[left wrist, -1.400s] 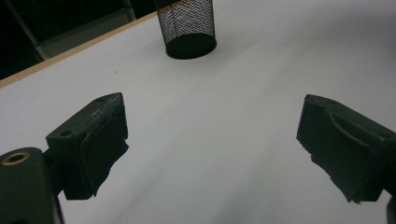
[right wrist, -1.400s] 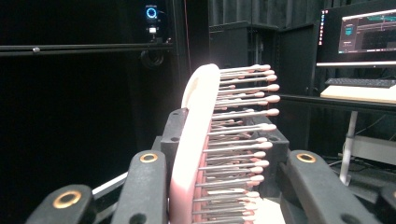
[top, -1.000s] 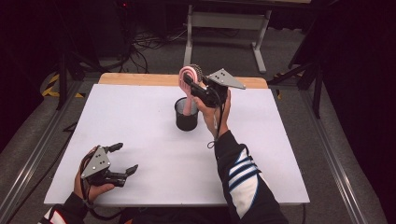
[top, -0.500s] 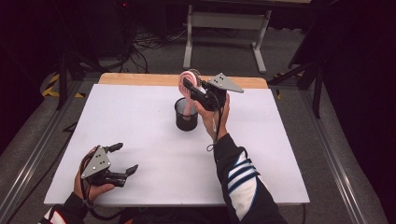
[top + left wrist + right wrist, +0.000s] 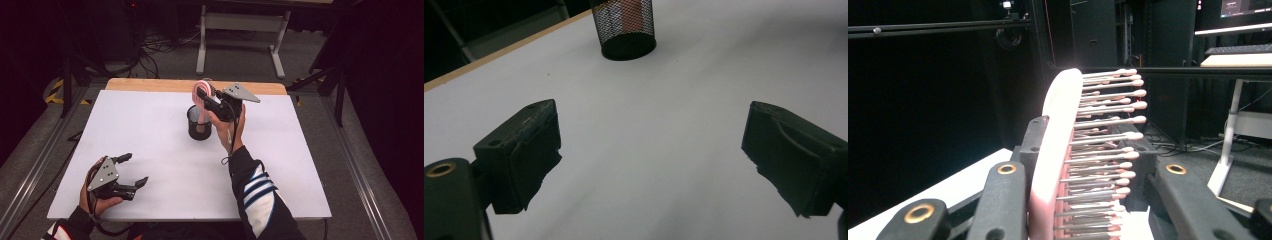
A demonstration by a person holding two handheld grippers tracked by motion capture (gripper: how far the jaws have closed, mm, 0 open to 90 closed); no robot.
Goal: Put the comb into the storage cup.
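My right gripper (image 5: 209, 101) is shut on the head of a pink hairbrush (image 5: 199, 94), held upright over a black mesh cup (image 5: 199, 127) at the table's middle back. The brush's lower end reaches down into the cup. In the right gripper view the brush (image 5: 1060, 150) stands between the jaws, bristles pointing right. My left gripper (image 5: 135, 169) rests at the front left of the white table (image 5: 150, 115), open, with nothing between its jaws. From the left gripper view (image 5: 654, 165) the cup (image 5: 626, 30) stands far ahead, something pink showing through its mesh.
A wooden strip (image 5: 150, 84) runs along the table's far edge. Behind it are a desk frame (image 5: 240, 30) and floor cables (image 5: 160, 45). Metal rails (image 5: 350, 165) flank the table.
My right gripper and the brush have shifted slightly left and down towards the cup. The left gripper has stayed put.
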